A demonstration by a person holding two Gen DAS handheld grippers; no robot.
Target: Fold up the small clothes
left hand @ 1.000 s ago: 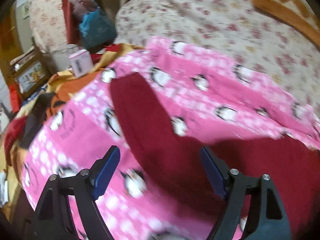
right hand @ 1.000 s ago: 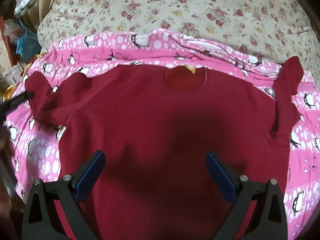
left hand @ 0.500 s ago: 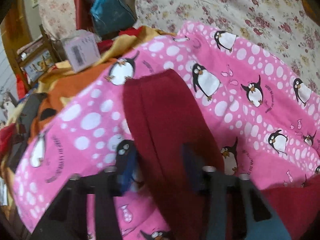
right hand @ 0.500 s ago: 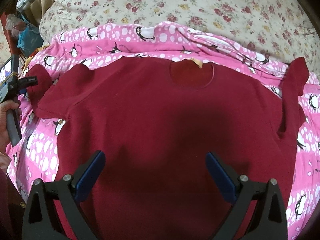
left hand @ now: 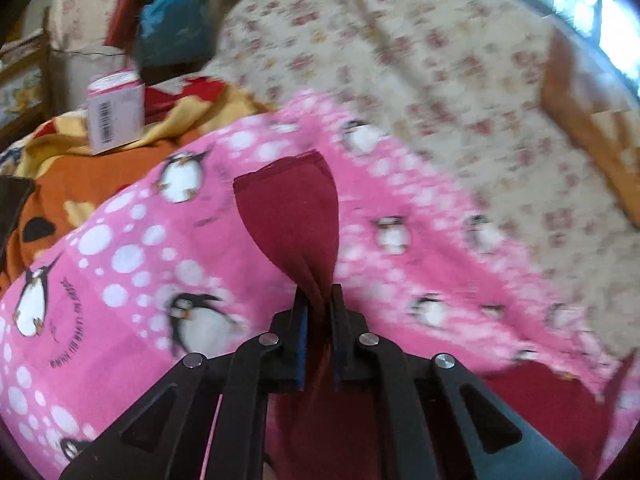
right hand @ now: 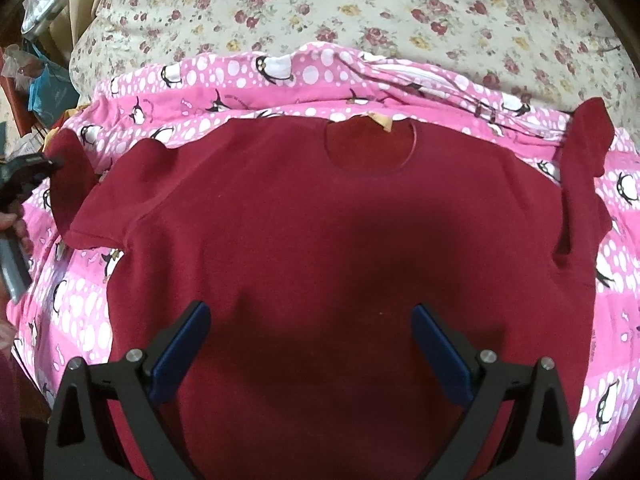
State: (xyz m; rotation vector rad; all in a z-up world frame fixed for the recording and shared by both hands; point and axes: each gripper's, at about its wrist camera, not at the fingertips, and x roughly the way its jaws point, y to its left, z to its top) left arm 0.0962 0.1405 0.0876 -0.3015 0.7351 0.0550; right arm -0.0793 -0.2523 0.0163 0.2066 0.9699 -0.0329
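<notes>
Shirt [right hand: 320, 240] lies flat on penguin blanket [right hand: 80, 312], collar away. Left gripper [left hand: 318, 320] pinches the sleeve [left hand: 292, 216], which runs straight ahead of it; shirt body lies to its right. Right gripper [right hand: 310, 344] spread, empty, over the hem

Dim, warm indoor light in both views, strong barrel distortion and dark vignette at the corners; left wrist view motion-blurred across the floral bedspread [left hand: 460, 92], blown-out glare top right; right wrist view sharp, broad soft shadow on the maroon shirt [right hand: 340, 240] centre.
</notes>
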